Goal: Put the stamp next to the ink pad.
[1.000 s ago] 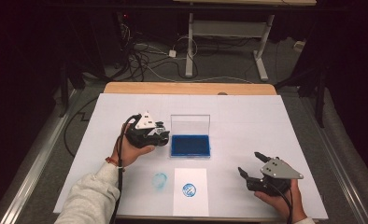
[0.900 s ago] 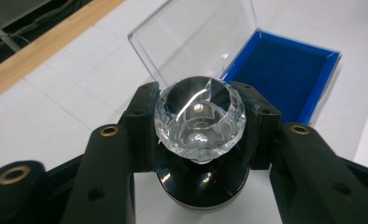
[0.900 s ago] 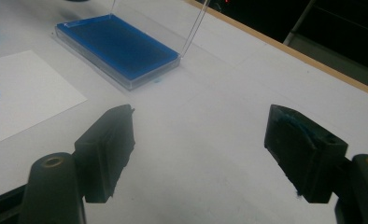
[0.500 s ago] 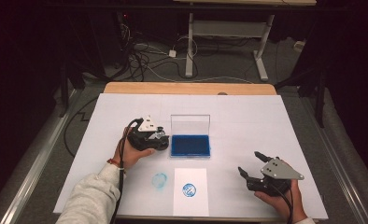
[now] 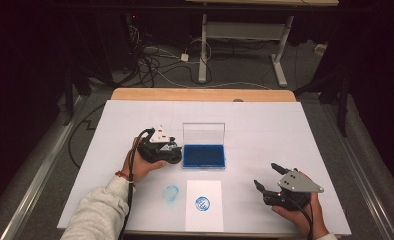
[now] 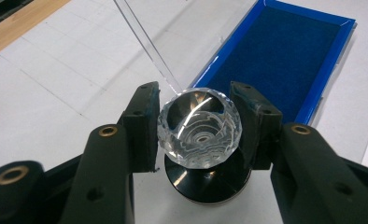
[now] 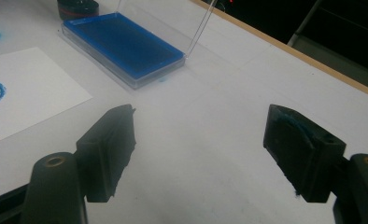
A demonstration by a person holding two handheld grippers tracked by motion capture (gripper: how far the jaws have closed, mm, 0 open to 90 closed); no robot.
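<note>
My left gripper (image 5: 177, 154) (image 6: 196, 93) is shut on a stamp (image 6: 200, 135) with a clear faceted knob and a round black base. Its jaws have just been opening a little, and the knob is still between the pads. The stamp's base sits at the table surface, just left of the blue ink pad (image 5: 204, 156) (image 6: 280, 60) (image 7: 121, 46), whose clear lid (image 5: 203, 134) stands upright. My right gripper (image 5: 265, 174) (image 7: 201, 112) rests near the front right of the table, open, with nothing between its fingers.
A white sheet of paper (image 5: 203, 217) lies at the front middle with a round blue print (image 5: 202, 203) on it. A faint blue smudge (image 5: 171, 193) marks the white table cover (image 5: 265, 125) to its left. Behind the table are cables and a desk frame.
My left gripper has shifted slightly lower in the high view with the stamp, staying beside the ink pad. The right gripper has kept still.
</note>
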